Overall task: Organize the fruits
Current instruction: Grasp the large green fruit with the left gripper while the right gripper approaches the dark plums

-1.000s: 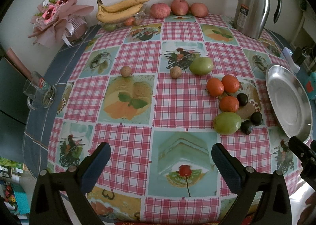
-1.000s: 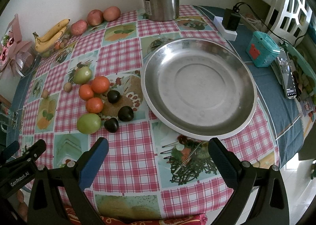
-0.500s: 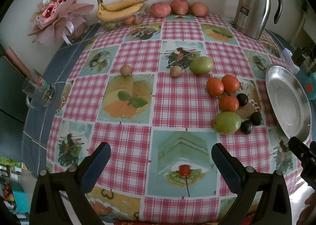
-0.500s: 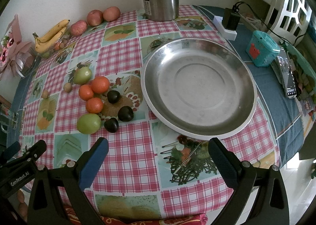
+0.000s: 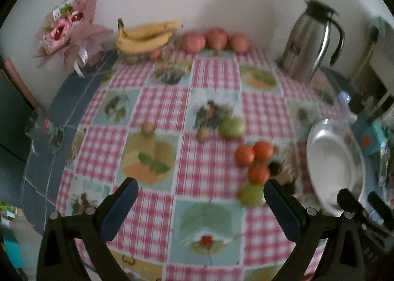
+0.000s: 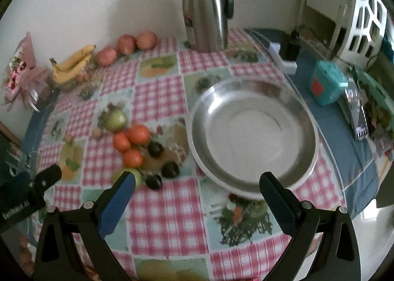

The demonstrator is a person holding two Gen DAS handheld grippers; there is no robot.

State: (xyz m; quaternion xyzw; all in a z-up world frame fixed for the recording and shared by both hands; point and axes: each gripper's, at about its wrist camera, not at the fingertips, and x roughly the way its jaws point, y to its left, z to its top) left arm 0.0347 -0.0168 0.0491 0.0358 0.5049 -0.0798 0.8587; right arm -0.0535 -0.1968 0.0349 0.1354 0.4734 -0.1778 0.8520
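Note:
Three oranges (image 5: 254, 159) (image 6: 131, 141) lie grouped mid-table, with dark plums (image 6: 163, 165) and a green fruit (image 5: 251, 194) (image 6: 128, 175) beside them. Another green fruit (image 5: 232, 127) (image 6: 115, 119) and two small brown fruits (image 5: 147, 128) lie farther back. An empty steel plate (image 5: 335, 165) (image 6: 253, 138) lies at the right. My left gripper (image 5: 200, 204) is open above the cloth, its right finger next to the near green fruit. My right gripper (image 6: 197, 199) is open, spanning the plate's near rim and the plums. Both views are blurred.
Bananas (image 5: 145, 36) and three red apples (image 5: 215, 39) line the back wall. A steel thermos jug (image 5: 310, 42) (image 6: 206, 7) stands back right, a pink bouquet (image 5: 69, 34) back left. A teal box (image 6: 326, 86), a phone and a charger sit right of the plate.
Both grippers have tilted up and moved in toward the fruit cluster; the table sits lower in both views and the frames are now motion-blurred. Fruit has not moved.

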